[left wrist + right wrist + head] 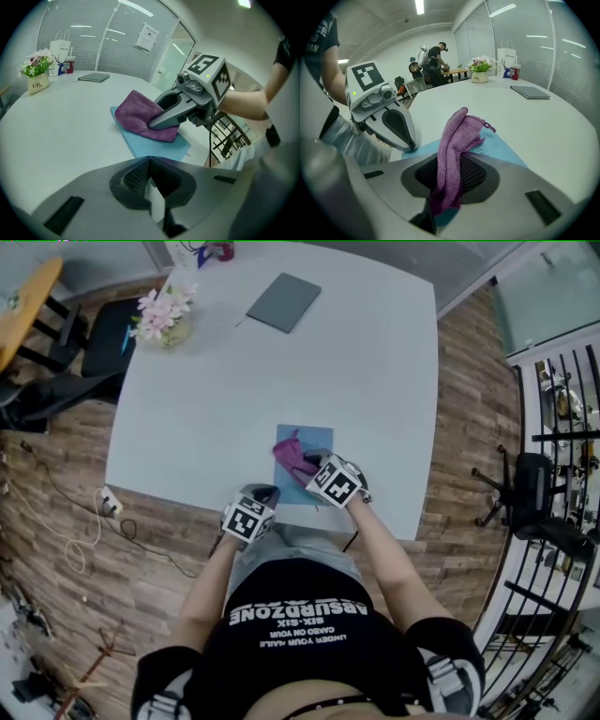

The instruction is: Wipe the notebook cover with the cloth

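1. Right gripper clamps crumpled purple cloth onto flat blue notebook at white desk's near edge, ready to wipe.
2. Left gripper, jaws together, seemingly pins notebook's corner steady.

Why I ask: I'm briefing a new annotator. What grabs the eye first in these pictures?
The fuzzy purple cloth, clamped in the right gripper, rests bunched on a thin light-blue notebook at the near edge of the white table. The left gripper sits at that notebook's near left corner. Pink flowers stand at the far left corner.
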`<state>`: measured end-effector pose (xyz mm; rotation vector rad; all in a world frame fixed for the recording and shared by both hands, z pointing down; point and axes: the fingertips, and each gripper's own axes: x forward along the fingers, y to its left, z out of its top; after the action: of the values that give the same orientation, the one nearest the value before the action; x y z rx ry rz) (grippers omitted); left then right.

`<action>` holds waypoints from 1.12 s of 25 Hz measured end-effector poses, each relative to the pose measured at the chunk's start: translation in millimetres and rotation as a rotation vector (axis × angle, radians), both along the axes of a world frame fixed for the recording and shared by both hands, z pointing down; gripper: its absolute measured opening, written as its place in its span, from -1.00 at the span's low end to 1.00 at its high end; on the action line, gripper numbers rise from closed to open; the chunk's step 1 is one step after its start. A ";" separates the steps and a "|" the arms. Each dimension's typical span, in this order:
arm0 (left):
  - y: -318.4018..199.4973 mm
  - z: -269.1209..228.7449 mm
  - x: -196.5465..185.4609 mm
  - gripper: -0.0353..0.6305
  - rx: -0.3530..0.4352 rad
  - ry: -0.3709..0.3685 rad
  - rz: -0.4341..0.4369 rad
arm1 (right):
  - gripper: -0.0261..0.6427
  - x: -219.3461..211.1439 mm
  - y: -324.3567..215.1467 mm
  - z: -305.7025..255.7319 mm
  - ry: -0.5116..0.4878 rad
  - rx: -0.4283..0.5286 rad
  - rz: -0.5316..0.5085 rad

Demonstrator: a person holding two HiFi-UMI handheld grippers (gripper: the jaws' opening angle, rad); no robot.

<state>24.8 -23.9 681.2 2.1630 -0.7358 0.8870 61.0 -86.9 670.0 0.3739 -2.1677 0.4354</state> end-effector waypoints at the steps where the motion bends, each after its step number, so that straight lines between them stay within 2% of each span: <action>1: -0.9 -1.9 1.0 -0.85 -0.002 0.000 0.002 | -0.60 0.2 -4.9 -0.1 0.001 0.005 0.006; 7: -3.3 2.2 6.0 -0.85 0.001 -0.032 0.041 | -0.60 0.0 -35.8 -1.0 0.019 0.026 0.045; 15: -2.6 1.5 8.0 -0.85 -0.026 -0.019 0.050 | -0.60 -1.7 -66.8 -2.2 0.013 0.021 0.110; 20: -0.9 1.8 8.9 -0.85 -0.022 -0.037 0.055 | -0.60 -1.7 -79.4 -3.0 -0.001 0.014 0.154; 28: -2.8 0.6 6.6 -0.85 -0.052 -0.016 0.025 | -0.60 12.6 -89.1 -7.1 -0.024 0.014 0.223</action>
<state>31.4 -26.7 681.8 2.1257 -0.6877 0.9272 73.6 -176.0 662.8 0.6243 -2.1612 0.5508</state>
